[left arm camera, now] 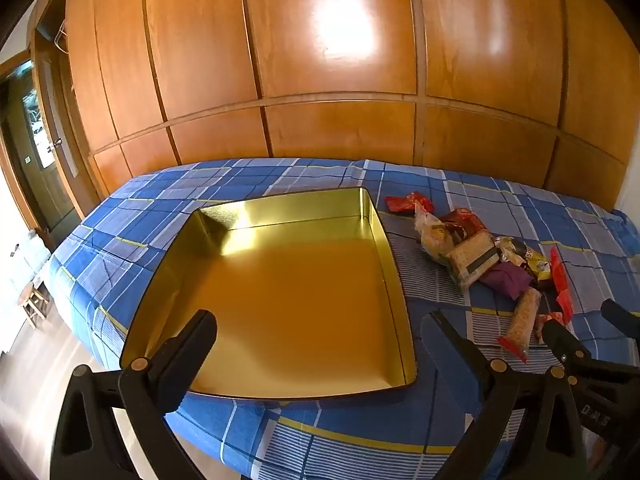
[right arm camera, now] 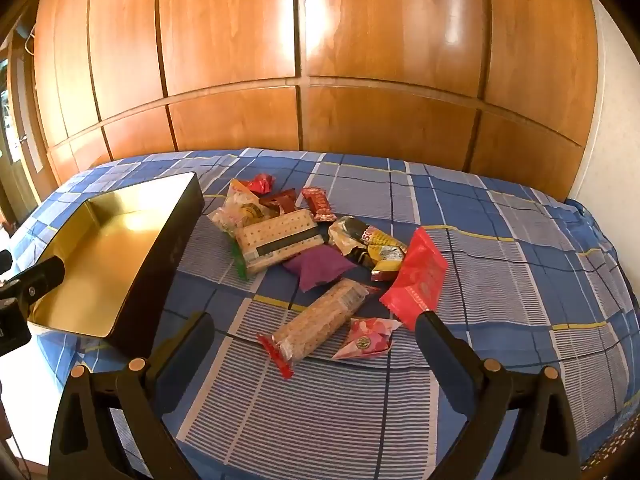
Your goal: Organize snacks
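Note:
A gold-lined metal tin (left arm camera: 384, 236) lies open and empty on the blue checked bedspread (left arm camera: 248, 432); my left gripper (left arm camera: 320, 320) hovers open over its near edge. To the tin's right lies a pile of snack packets (left arm camera: 476, 256). The right wrist view shows them spread out: a cracker sleeve (right arm camera: 316, 326), a flat cracker pack (right arm camera: 276, 240), a purple pouch (right arm camera: 318, 266), a red packet (right arm camera: 420, 280), a pink wrapped sweet (right arm camera: 366, 340), a yellow-black wrapper (right arm camera: 372, 246). My right gripper (right arm camera: 314, 330) stands open above the cracker sleeve, touching nothing. The tin (right arm camera: 168, 248) is at its left.
A wooden panelled wardrobe (left arm camera: 340, 60) runs behind the bed. A doorway (left arm camera: 28, 132) and a small wooden stool (left arm camera: 34, 304) are off the bed's left side. The right gripper's fingers (left arm camera: 564, 340) show at the left view's right edge. Bare bedspread (right arm camera: 520, 280) stretches right of the snacks.

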